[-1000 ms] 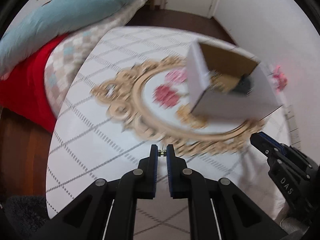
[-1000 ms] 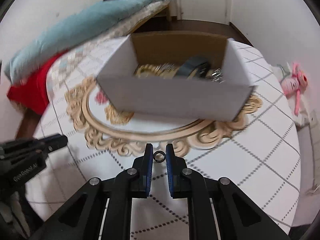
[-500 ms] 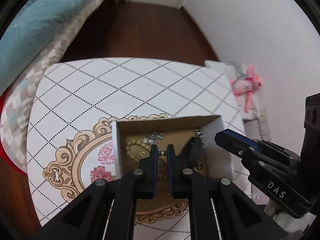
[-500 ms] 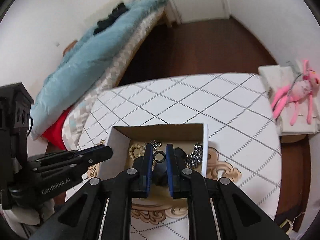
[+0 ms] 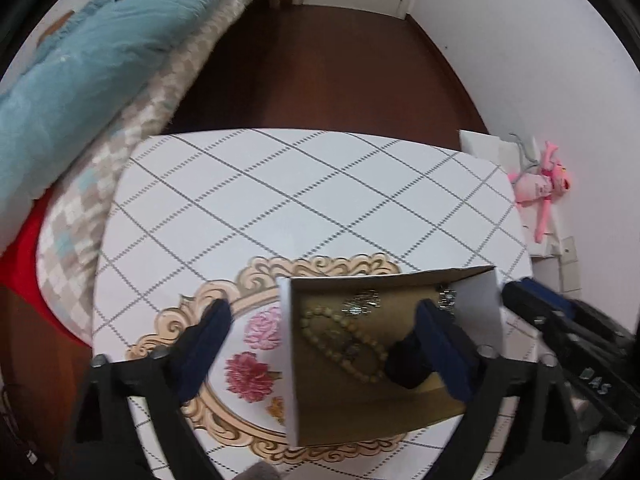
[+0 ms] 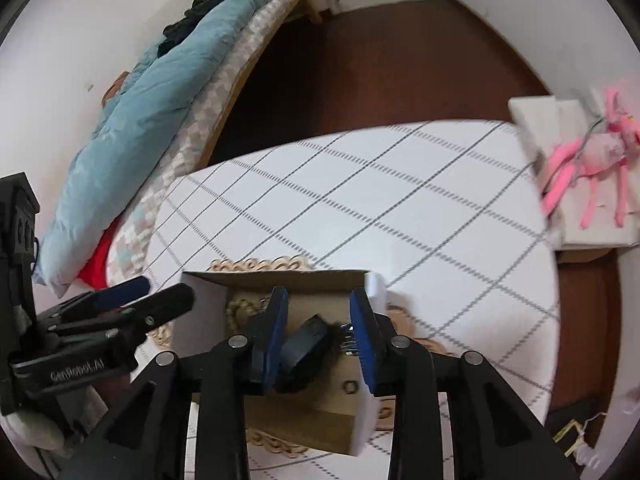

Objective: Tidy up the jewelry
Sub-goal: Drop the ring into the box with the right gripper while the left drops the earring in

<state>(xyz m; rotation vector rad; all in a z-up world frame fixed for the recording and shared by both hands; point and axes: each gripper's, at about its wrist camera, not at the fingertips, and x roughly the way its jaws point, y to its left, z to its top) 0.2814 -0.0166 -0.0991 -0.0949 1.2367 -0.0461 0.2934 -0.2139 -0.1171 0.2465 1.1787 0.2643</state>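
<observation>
Overhead, both tools (image 5: 326,344) (image 6: 320,334) parted, box (image 5: 472,308) rims close.

My open cardboard box (image 5: 384,412) holds beige beads (image 5: 340,340) at nine o'clock; small ring (image 6: 351,386) lies at five.

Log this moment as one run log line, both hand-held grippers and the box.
left hand-held gripper: just opened, empty | right hand-held gripper: just opened, empty | ring: lying in box | beads: in box
</observation>
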